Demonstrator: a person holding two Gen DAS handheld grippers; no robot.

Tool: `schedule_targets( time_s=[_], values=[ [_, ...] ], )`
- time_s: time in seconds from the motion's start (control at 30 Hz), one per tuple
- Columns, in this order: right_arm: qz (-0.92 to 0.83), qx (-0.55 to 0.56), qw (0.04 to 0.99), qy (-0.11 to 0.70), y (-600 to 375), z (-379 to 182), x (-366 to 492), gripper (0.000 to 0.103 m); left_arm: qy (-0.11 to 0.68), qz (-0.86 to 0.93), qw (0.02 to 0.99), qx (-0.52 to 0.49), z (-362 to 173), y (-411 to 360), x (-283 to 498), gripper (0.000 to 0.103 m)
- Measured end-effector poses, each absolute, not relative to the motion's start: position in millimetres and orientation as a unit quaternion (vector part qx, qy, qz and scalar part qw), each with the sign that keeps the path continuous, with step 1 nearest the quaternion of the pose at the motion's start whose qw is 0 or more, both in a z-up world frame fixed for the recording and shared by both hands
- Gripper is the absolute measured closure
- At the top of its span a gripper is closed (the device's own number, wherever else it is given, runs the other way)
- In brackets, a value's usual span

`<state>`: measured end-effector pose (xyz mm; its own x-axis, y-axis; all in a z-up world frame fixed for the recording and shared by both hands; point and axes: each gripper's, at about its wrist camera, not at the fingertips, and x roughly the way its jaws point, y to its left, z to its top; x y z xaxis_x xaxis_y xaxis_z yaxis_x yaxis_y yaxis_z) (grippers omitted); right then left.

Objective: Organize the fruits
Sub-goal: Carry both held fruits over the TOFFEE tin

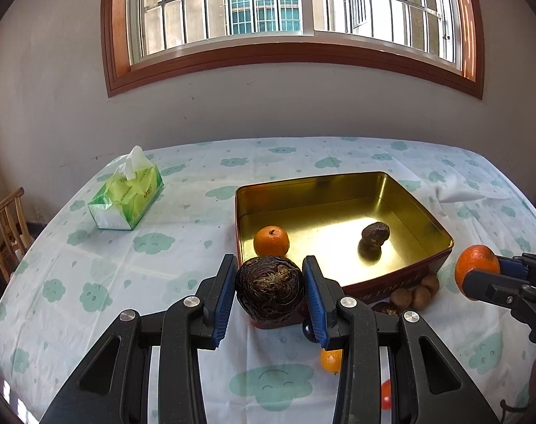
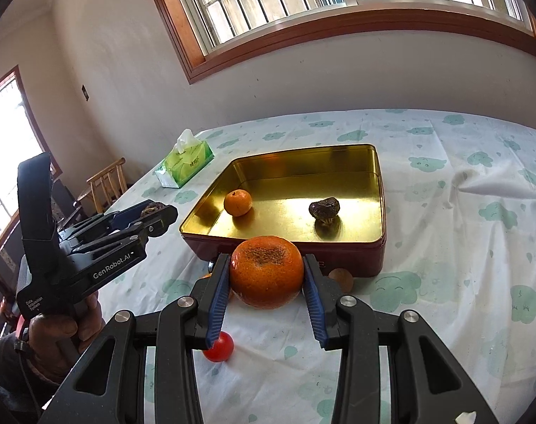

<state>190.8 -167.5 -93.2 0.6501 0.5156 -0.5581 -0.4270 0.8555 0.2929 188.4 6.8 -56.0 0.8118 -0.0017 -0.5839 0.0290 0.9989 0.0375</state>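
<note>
Left wrist view: left gripper [image 1: 269, 291] clamped on a dark wrinkled fruit [image 1: 269, 289], taken across its widest part — likely light, brittle-skinned. Hangs at 6 o'clock of the gold tin [image 1: 342, 182].

Right wrist view: right gripper [image 2: 267, 282] clamped on an orange [image 2: 267, 271] at 6 o'clock of the tin — firm, slightly slippery.

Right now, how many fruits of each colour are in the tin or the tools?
Orange: 2, small orange in tin, big orange in right tool.
Dark brown: 2, wrinkled fruit in tin, round fruit in left tool.
Total: 4
</note>
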Motion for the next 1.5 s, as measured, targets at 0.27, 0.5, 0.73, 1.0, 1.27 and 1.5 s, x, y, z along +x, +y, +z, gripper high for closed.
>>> schedule_targets(
  time_s=[0.27, 0.5, 0.73, 1.0, 1.27, 1.5],
  values=[
    [0.259, 0.071, 0.908, 0.321, -165.8, -89.6, 202.9, 0.067, 0.295, -0.007, 0.955, 0.024, -48.0, 3.5, 204.9, 0.064],
    [0.257, 0.07, 0.911, 0.315, -162.5, -86.6, 218.5, 0.067, 0.297, -0.003, 0.955, 0.013, -45.5, 7.3, 224.7, 0.064],
    [0.25, 0.078, 0.911, 0.318, -162.6, -91.0, 234.5, 0.067, 0.304, -0.003, 0.953, 0.007, -48.3, 7.9, 240.4, 0.064],
    [0.247, 0.079, 0.91, 0.322, -156.0, -95.7, 252.5, 0.067, 0.312, -0.007, 0.95, 0.01, -56.7, 2.0, 251.7, 0.064],
    [0.243, 0.084, 0.909, 0.327, -152.3, -100.5, 263.0, 0.067, 0.319, -0.006, 0.948, 0.007, -64.4, 2.0, 262.2, 0.064],
    [0.232, 0.091, 0.909, 0.334, -152.6, -105.4, 271.0, 0.067, 0.324, -0.005, 0.946, 0.011, -71.0, 1.3, 270.2, 0.064]
  ],
)
